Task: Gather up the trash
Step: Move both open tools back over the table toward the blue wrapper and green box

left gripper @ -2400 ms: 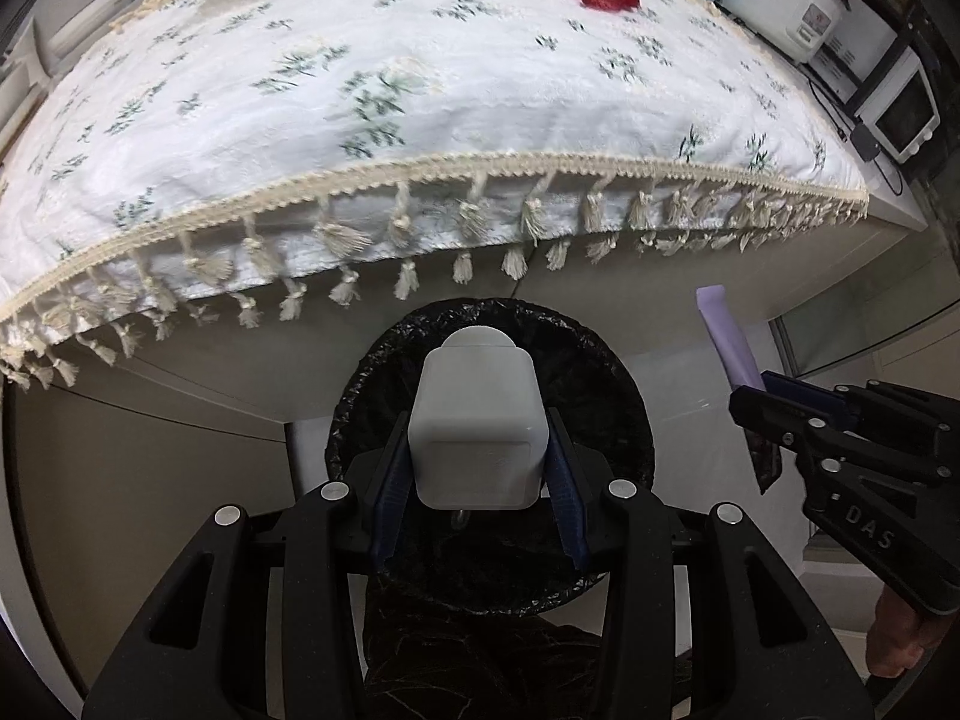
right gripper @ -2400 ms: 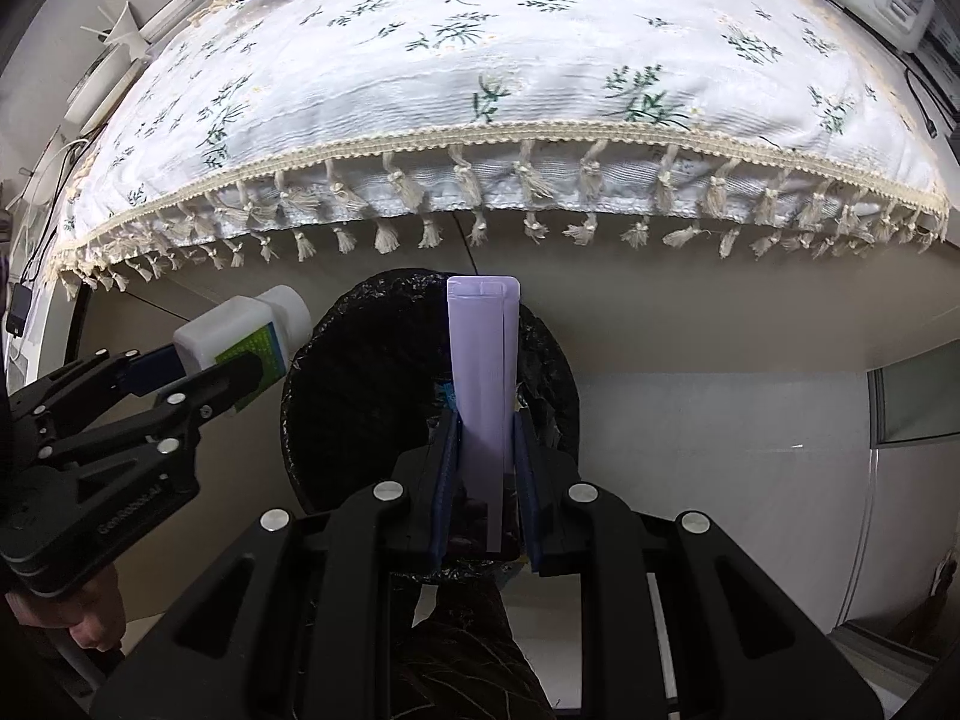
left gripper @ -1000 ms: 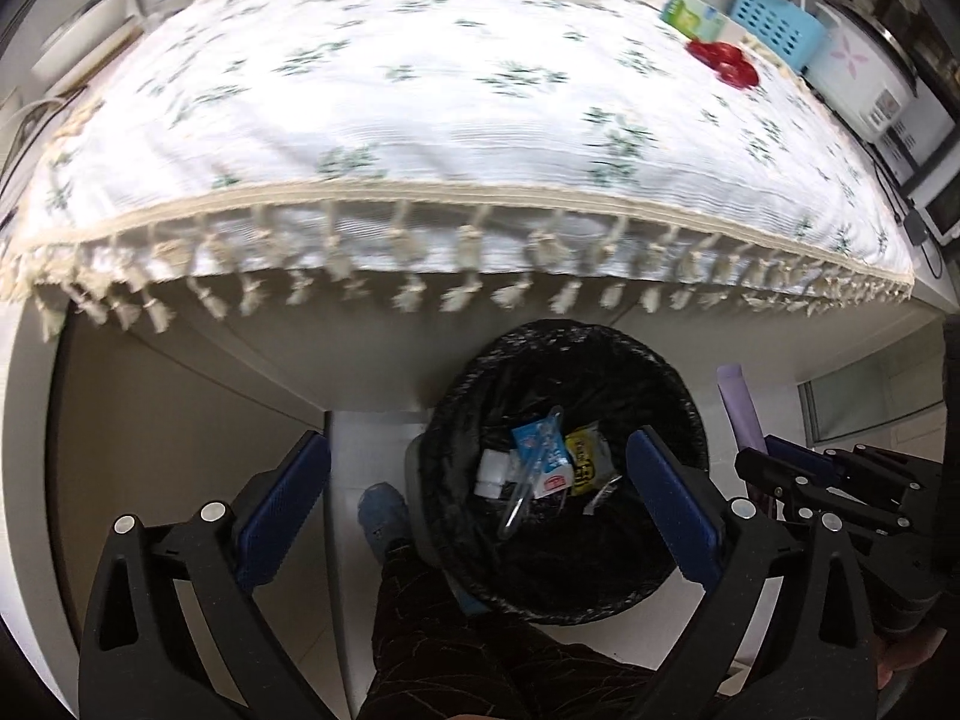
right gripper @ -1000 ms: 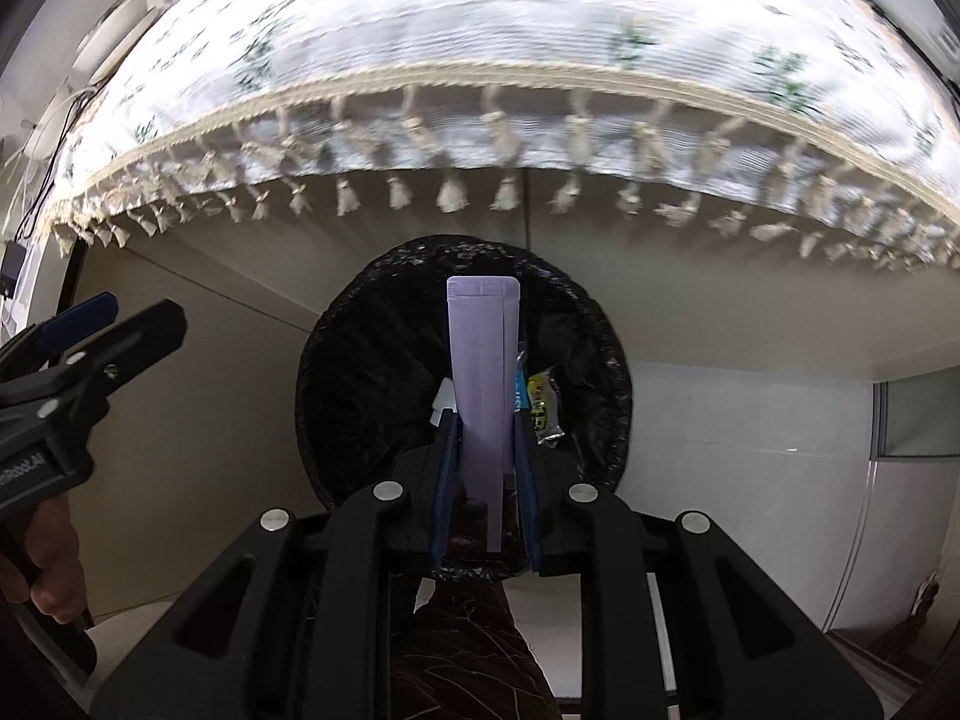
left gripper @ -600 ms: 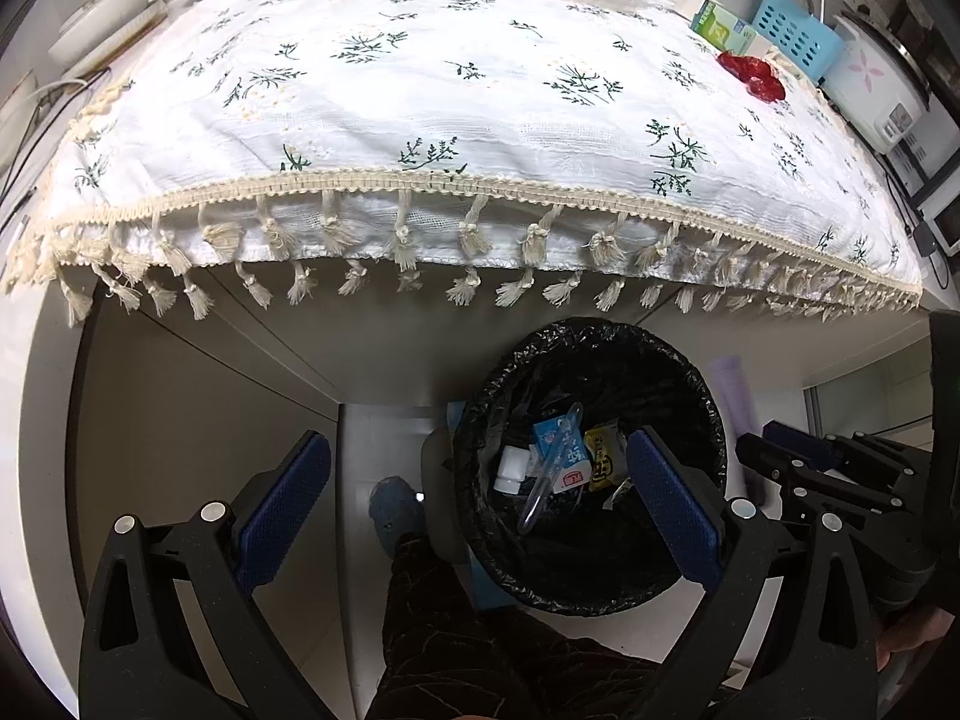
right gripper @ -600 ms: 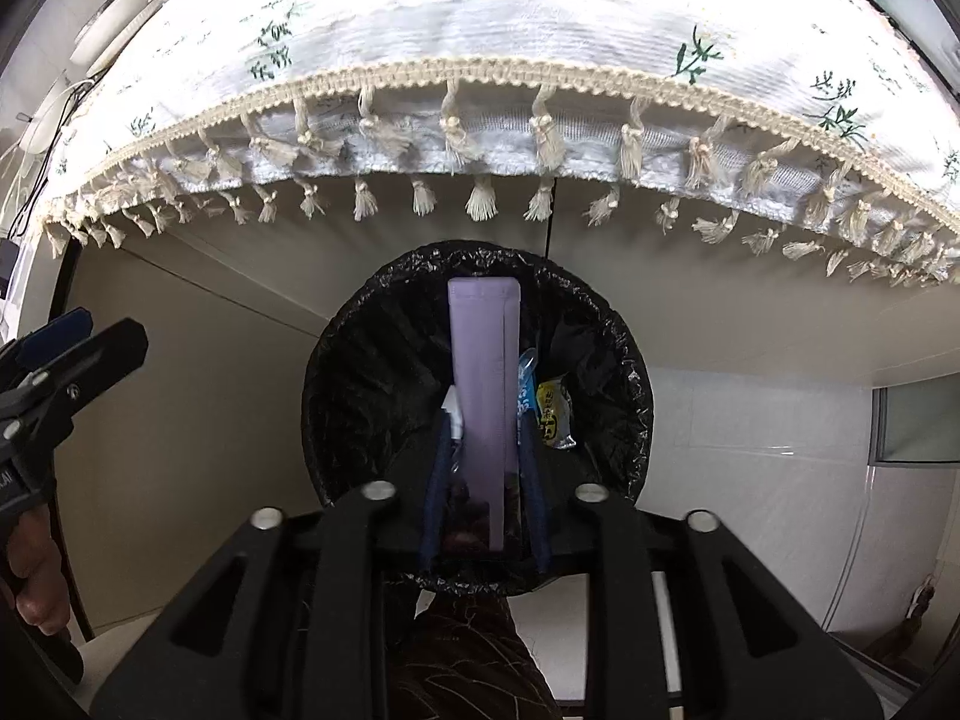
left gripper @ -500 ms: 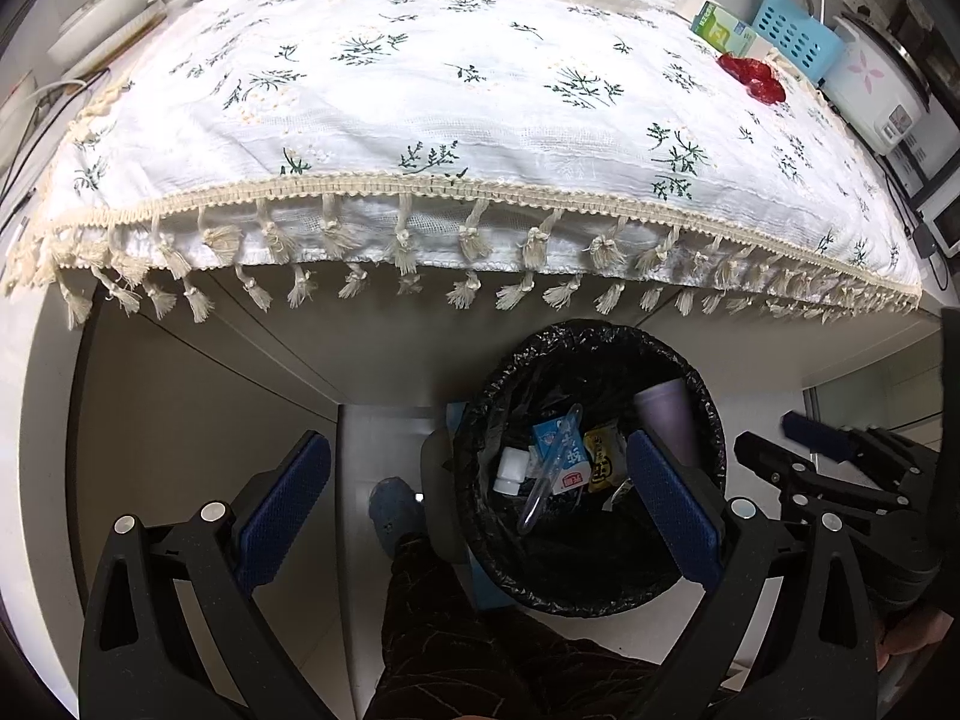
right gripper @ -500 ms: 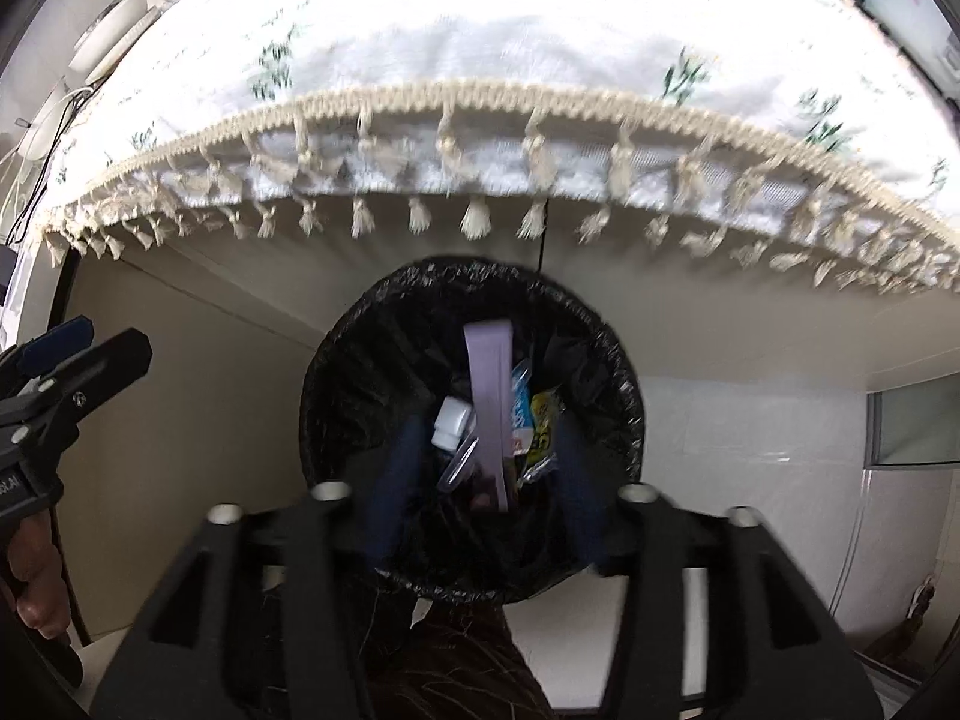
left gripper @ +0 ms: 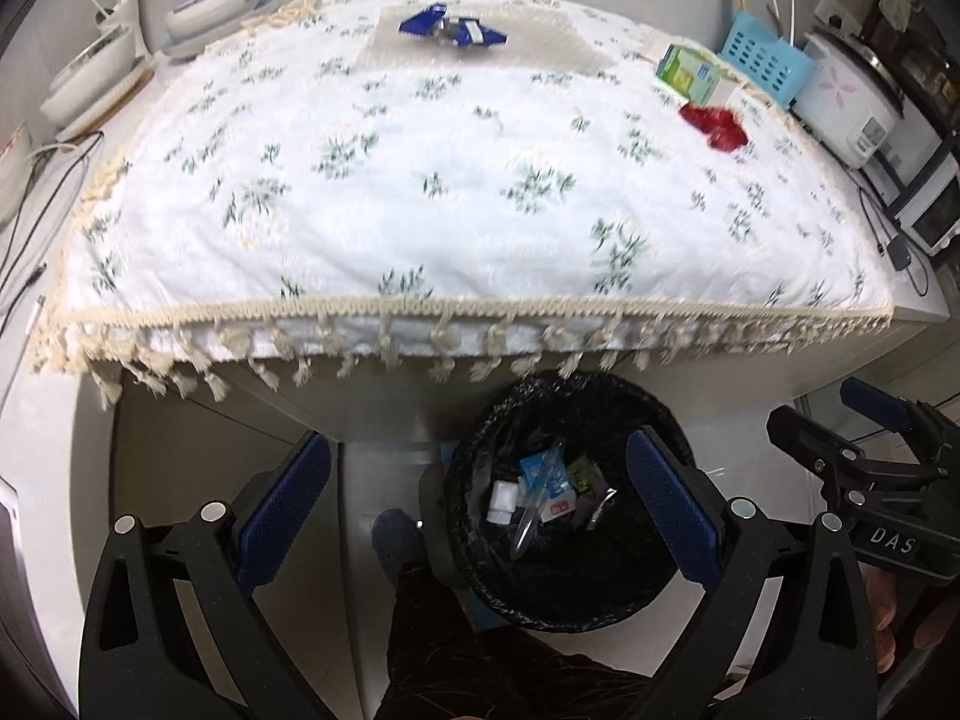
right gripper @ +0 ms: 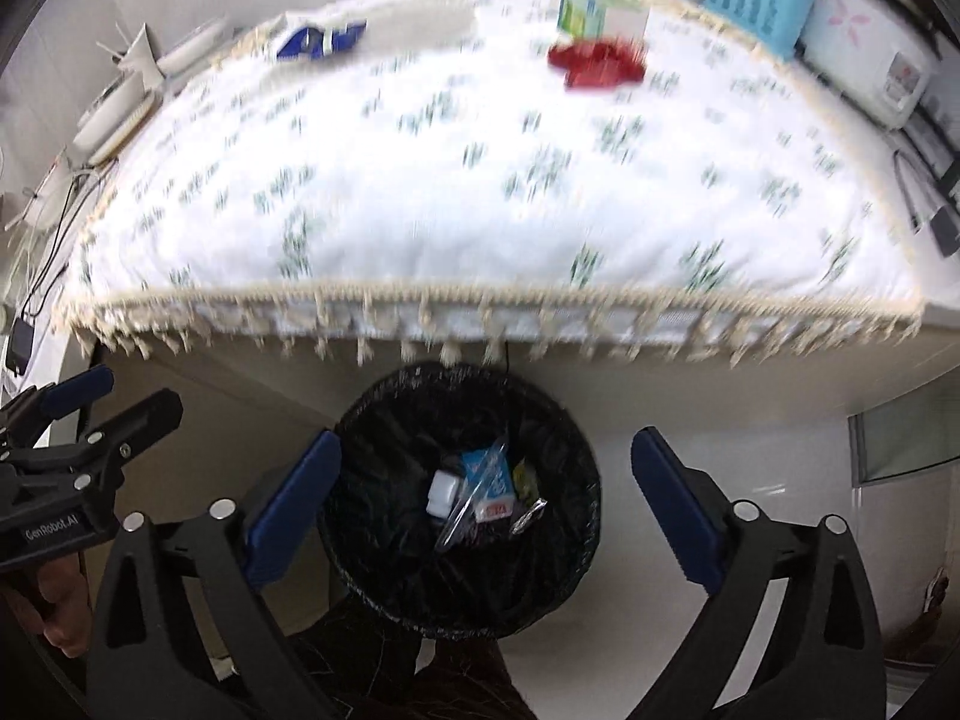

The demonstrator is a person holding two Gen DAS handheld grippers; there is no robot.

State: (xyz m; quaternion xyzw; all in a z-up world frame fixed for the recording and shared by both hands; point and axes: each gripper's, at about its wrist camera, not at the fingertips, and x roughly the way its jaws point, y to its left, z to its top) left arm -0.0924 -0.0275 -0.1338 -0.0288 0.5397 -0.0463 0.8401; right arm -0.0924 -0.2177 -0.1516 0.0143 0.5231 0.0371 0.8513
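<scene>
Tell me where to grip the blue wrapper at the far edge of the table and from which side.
Grip the blue wrapper at its crumpled silvery middle, coming from above. It lies flat on the tablecloth with pointed ends spread left and right, so fingers closing across the narrow middle, front to back, should likely catch it best. Both grippers are open and empty.

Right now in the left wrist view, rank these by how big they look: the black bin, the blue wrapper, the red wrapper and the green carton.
1. black bin, largest by far, though nearest the camera
2. blue wrapper
3. green carton and red wrapper: alike, not ranked
</scene>
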